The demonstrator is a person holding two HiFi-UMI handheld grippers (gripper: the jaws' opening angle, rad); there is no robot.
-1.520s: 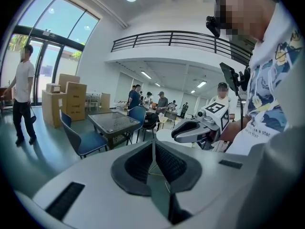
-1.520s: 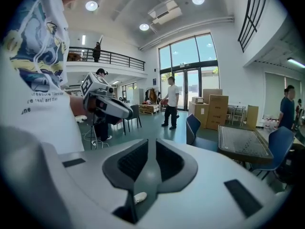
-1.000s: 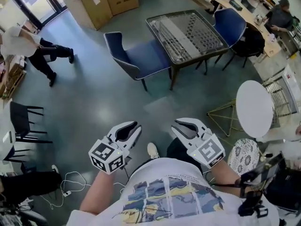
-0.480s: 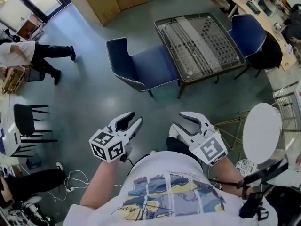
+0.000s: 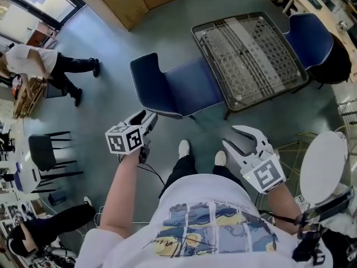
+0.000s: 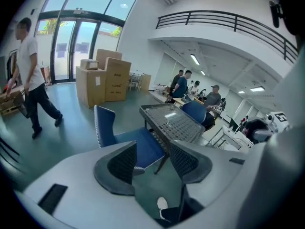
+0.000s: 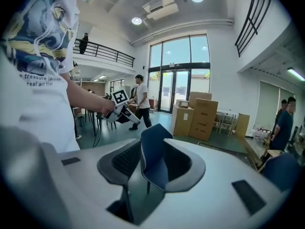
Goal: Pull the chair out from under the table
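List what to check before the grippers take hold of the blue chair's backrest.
1. Empty left gripper: ok, jaws opening, nothing between them.
2. Empty right gripper: ok, jaws opening, blue padded chair only seen beyond them.
3. Grippers at the backrest: not ok, both are apart from it.
4. Seat under the dark-framed mesh-topped table: ok, its front edge is tucked under.
5. Pull path behind the chair: ok, the walking person is well off.
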